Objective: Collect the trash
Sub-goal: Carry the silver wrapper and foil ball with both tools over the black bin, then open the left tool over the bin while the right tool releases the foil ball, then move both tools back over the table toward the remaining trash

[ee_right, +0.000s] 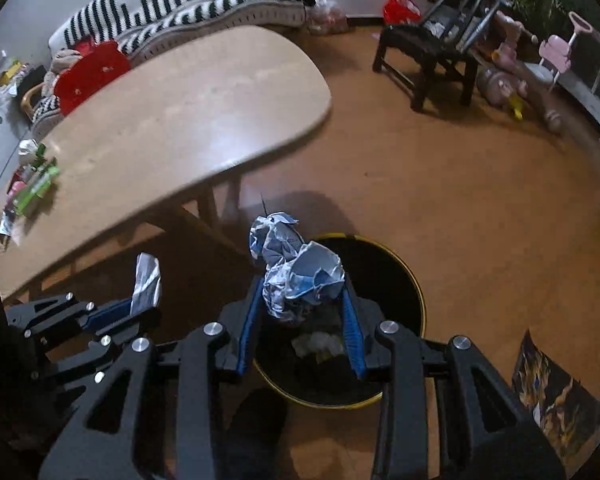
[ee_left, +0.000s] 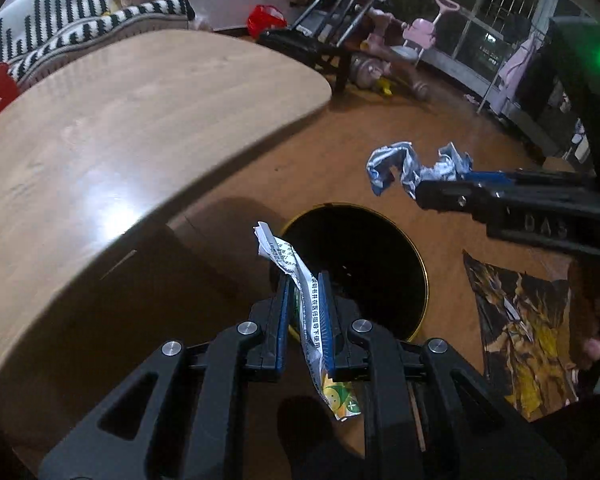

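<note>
My left gripper [ee_left: 305,280] is shut on a flat white printed wrapper [ee_left: 300,280] with a green and yellow end, held just left of the round black bin [ee_left: 380,264] with a yellow rim. My right gripper [ee_right: 300,284] is shut on a crumpled blue and silver wrapper [ee_right: 296,272] above the same bin [ee_right: 384,276]. White trash [ee_right: 318,344] lies inside the bin. The right gripper [ee_left: 440,184] and its crumpled wrapper [ee_left: 412,166] show in the left wrist view. The left gripper [ee_right: 140,304] with its wrapper [ee_right: 146,276] shows at the left of the right wrist view.
A yellow and black printed sheet [ee_left: 524,328] lies on the floor right of the bin, also in the right wrist view [ee_right: 552,388]. A wooden table [ee_right: 172,112] stands left, with green packets [ee_right: 34,188] at its edge. A black chair [ee_right: 432,56] and pink toys [ee_right: 552,52] stand beyond.
</note>
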The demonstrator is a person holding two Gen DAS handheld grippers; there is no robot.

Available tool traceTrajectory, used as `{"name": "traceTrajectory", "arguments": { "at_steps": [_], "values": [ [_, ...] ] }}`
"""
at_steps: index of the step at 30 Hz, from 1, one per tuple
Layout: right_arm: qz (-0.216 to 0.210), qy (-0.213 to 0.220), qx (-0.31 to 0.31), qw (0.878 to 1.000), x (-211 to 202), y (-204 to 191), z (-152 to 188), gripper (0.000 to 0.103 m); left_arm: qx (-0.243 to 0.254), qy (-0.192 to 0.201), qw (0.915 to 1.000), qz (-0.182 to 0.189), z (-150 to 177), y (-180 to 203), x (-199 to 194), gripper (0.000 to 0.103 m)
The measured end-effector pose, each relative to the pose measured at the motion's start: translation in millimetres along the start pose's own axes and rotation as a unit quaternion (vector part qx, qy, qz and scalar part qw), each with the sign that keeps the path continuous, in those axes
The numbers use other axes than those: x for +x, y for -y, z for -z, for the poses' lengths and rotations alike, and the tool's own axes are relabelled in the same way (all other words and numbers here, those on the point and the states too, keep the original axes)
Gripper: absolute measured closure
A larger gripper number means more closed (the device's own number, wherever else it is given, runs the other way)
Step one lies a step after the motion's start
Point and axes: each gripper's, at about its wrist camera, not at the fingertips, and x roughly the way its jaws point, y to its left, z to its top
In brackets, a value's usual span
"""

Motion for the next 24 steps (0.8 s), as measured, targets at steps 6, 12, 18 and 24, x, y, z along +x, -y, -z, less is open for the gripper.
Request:
{"name": "traceTrajectory", "arguments": {
  "at_steps": [6,12,18,24],
  "values": [
    [-0.002,-0.005,0.010,1.000,6.8,6.9,-2.3,0.066,-0.006,-0.010,0.9999,0.009,-6.4,6.4,24.1,0.090],
    [0.000,-0.004,0.019,1.000,8.1,12.4,-7.6,0.065,-0.011,-0.011,0.9997,0.017,-13.0,9.5,34.3,0.090],
    [0.006,-0.001,0.038,0.999,13.1,20.5,-12.4,0.044,0.005,-0.001,0.9998,0.017,-17.0,13.0,36.8,0.068],
    [0.005,0.012,0.031,0.999,5.7,12.1,-21.6,0.039,0.005,0.015,0.9997,0.019,-19.2,9.6,24.6,0.037]
  ]
}}
